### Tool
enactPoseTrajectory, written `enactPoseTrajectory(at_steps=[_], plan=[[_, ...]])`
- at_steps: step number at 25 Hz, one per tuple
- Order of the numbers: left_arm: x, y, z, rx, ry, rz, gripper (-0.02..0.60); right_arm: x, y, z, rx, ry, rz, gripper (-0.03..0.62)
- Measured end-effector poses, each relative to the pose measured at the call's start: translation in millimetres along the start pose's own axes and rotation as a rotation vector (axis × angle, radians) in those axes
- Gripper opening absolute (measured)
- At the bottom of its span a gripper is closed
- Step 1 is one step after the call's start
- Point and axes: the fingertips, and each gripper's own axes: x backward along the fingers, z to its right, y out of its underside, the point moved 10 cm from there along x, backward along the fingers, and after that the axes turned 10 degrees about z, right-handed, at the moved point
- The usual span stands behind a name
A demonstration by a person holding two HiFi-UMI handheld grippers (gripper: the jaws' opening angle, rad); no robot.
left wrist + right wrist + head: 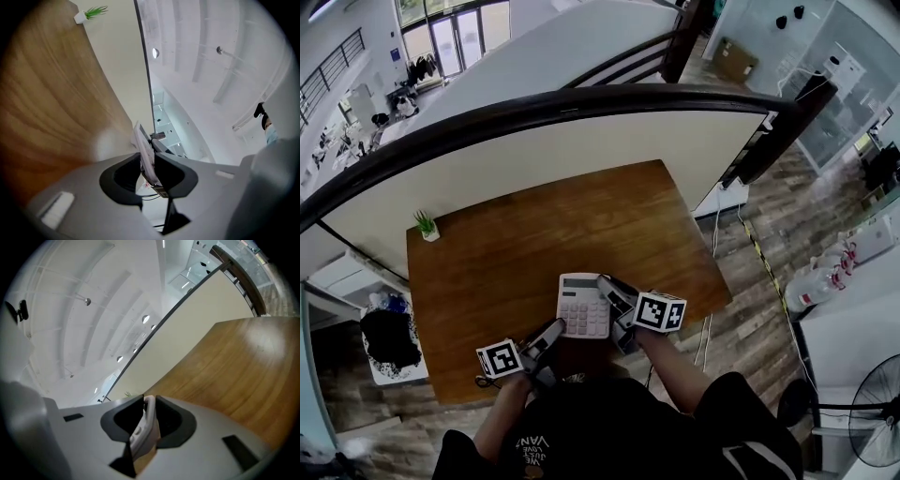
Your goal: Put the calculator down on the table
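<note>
L tool (555, 330) + R tool (609, 287) each tight on calc (584, 305), over table (487, 272) edge

One calculator (583, 305), two grippers (551, 333) (611, 289), one table (534, 234), apparently one plant (425, 223).

Right gripper (149, 403): dark jaws clamped on calculator (142, 430), pads pressing both faces.
Calculator white, edge-on, slightly tilted, running from jaw tips down toward camera.
Grey gripper body fills lower frame.
Table (243, 366): brown wood grain, right side beyond jaws, glare patch upper right.
Cream panel (201, 315) behind table, dark rail (234, 269) along its top.
Tiny green plant (127, 393) just left of jaw tips.
White ceiling (93, 310) at left, with lights (146, 319).
</note>
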Motion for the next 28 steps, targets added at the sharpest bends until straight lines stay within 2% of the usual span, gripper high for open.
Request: enactPoseTrajectory(at_steps=[4,6,9,12,17,28], plan=[[-9,-20,-6,-0.019,0.022,-0.017,0.094,-15,-2,2,0.002,0.012,-0.003,0.071],[-12,-22,-8,-0.002,0.02,-0.017,0.094,-19,-2,6,-0.001,0.024,-0.013,0.072],[-16,-24,-12,-0.007,0.0,-0.018,0.094,-24,-5,10,-0.008,0.026,-0.029,0.074],[-25,-30,-15,-0.016,0.013,-0.009,0.094,-36,-10,16,-0.004,0.011,-0.052,0.074],[-42,-32,-21,0.024,-0.023,0.028,0.092,-56,-24,34,-0.009,-0.01,-0.114,0.074],[-116,-52,-32,-0.018,-0.049,0.122,0.086,-113,-81,84,0.061,-0.07,-0.222,0.074]])
